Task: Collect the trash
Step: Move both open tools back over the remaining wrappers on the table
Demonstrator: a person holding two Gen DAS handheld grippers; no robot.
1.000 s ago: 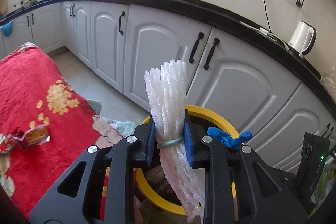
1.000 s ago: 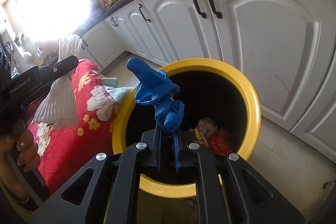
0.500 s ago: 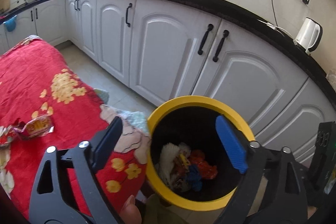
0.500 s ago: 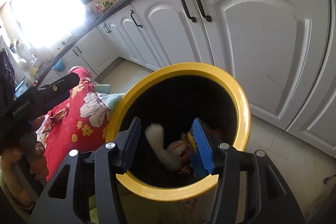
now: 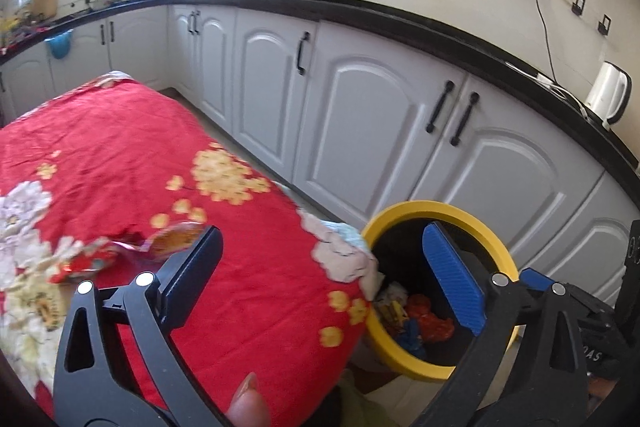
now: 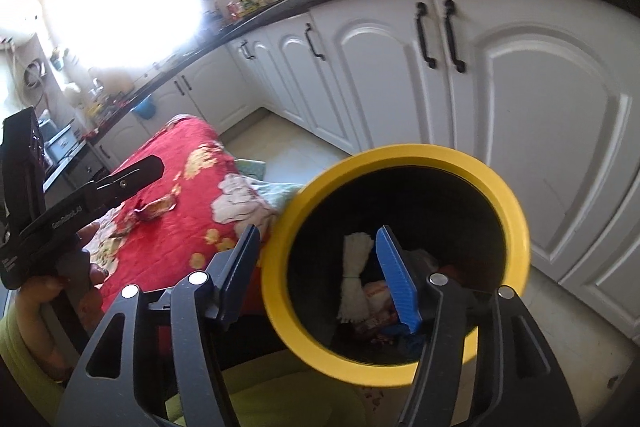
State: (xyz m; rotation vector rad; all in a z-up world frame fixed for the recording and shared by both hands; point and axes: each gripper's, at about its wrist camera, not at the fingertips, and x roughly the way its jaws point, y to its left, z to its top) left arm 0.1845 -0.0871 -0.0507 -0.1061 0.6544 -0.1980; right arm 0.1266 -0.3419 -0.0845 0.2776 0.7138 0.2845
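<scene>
The yellow-rimmed black bin (image 5: 436, 207) stands on the floor by the table corner. It holds a white foam net (image 6: 354, 267), a blue glove (image 6: 416, 342) and red and orange wrappers (image 5: 430, 319). My left gripper (image 5: 320, 239) hovers over the red cloth's edge, left of the bin. Its jaws are opening wide with nothing between them. My right gripper (image 6: 318, 239) hangs above the bin's (image 6: 512, 203) near-left rim, jaws opening and empty. A crumpled snack wrapper (image 5: 172, 243) lies on the cloth just beyond the left gripper's left finger (image 5: 200, 259).
A table under a red flowered cloth (image 5: 120, 155) fills the left. White cabinets (image 5: 368, 115) under a black counter (image 5: 400, 15) run behind the bin. A white kettle (image 5: 608, 95) sits on the counter at right. A person's hand (image 6: 40, 291) holds the left gripper.
Both grippers opened. The foam net left the left one and the blue glove left the right one; both now lie in the bin. The left gripper swung left over the table.
</scene>
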